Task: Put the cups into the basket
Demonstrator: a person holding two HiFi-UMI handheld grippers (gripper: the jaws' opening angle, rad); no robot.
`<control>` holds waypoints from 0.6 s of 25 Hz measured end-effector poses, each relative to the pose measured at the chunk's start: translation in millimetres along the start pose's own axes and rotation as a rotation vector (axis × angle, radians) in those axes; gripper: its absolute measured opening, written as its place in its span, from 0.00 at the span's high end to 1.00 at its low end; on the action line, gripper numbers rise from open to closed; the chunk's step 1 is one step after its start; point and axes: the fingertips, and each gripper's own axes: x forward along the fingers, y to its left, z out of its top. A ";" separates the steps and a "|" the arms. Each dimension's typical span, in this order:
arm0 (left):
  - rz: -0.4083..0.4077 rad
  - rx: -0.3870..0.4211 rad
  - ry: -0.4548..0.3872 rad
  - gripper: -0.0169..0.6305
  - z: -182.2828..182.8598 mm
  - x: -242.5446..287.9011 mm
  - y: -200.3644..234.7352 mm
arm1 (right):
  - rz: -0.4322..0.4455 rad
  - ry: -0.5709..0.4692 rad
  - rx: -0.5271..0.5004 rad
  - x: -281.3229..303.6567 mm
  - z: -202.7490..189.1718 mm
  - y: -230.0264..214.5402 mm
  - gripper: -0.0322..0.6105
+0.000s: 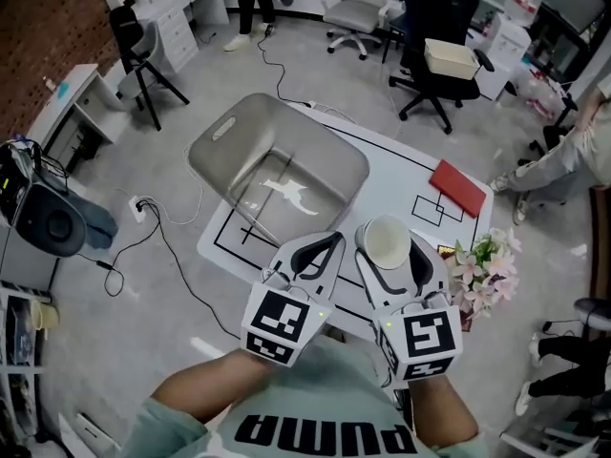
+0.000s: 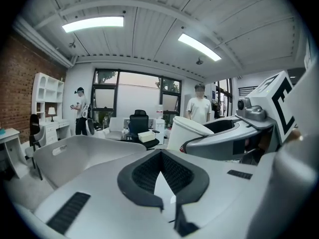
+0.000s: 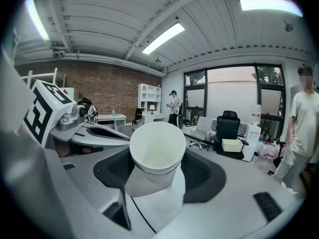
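Observation:
A white paper cup [image 1: 385,239] sits between the jaws of my right gripper [image 1: 387,246], which is shut on it, mouth up. In the right gripper view the cup [image 3: 157,151] fills the space between the dark pads. My left gripper [image 1: 323,248] hangs just left of it, jaws together at the tips with nothing in them. A translucent grey basket [image 1: 221,130] stands on the white table beyond both grippers, and its inside looks empty. The left gripper view shows the basket [image 2: 75,153] ahead on the left and the held cup [image 2: 187,132] on the right.
A red notebook [image 1: 458,187] lies on the table's right side, and a bunch of pale flowers [image 1: 487,267] stands near my right gripper. The white table [image 1: 401,175] carries black outline markings. Office chairs, desks, floor cables and standing people surround the table.

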 end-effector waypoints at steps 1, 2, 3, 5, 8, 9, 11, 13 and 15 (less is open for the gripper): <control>0.021 -0.002 -0.005 0.97 3.3 -5.2 8.8 | 0.023 -0.009 -0.012 5.0 7.4 5.9 0.48; 0.046 -0.004 -0.010 0.97 6.3 -10.7 18.6 | 0.045 -0.018 -0.022 10.5 14.3 11.6 0.48; 0.073 -0.007 -0.015 0.97 9.4 -16.4 29.6 | 0.066 -0.026 -0.029 16.6 20.9 17.4 0.48; 0.132 -0.014 -0.023 0.97 16.7 -28.6 54.2 | 0.105 -0.035 -0.040 30.0 34.1 29.3 0.48; 0.204 -0.013 -0.025 0.97 24.9 -43.3 89.1 | 0.159 -0.043 -0.046 51.5 55.2 44.8 0.48; 0.224 -0.012 -0.021 0.97 25.9 -46.5 99.6 | 0.174 -0.042 -0.048 59.7 60.8 48.6 0.48; 0.262 -0.012 -0.012 0.96 26.8 -51.7 119.9 | 0.197 -0.037 -0.052 76.0 69.4 55.0 0.48; 0.299 -0.017 -0.011 0.97 30.3 -57.7 140.9 | 0.218 -0.029 -0.056 91.2 78.4 62.7 0.48; 0.329 -0.024 -0.014 0.97 35.4 -63.8 161.6 | 0.243 -0.023 -0.065 105.1 89.4 73.1 0.48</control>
